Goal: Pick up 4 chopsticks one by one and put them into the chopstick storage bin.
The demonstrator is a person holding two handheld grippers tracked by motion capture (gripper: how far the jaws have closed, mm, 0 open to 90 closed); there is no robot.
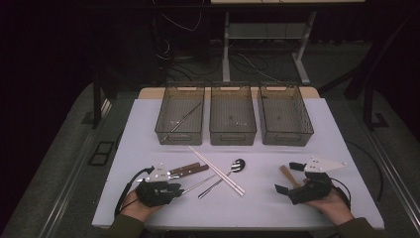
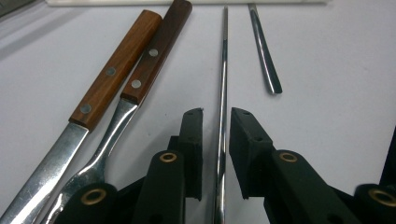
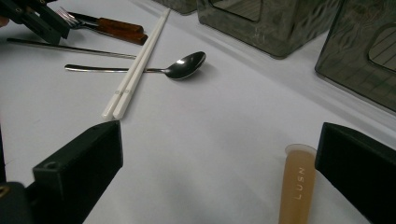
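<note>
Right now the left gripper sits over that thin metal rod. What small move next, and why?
Probably close the left gripper on the metal chopstick. In the left gripper view the rod runs straight between the two open jaws, with a gap on each side, so no realignment seems needed. The wooden-handled knife and fork lie clear to one side, so closing should catch nothing else.

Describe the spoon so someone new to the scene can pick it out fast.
Start at the three grey bins along the far side of the white table; the cutlery lies loose in front of them. The spoon lies below the middle bin, its handle passing under the white chopsticks. It is the one all-metal piece with a rounded shiny bowl.
</note>
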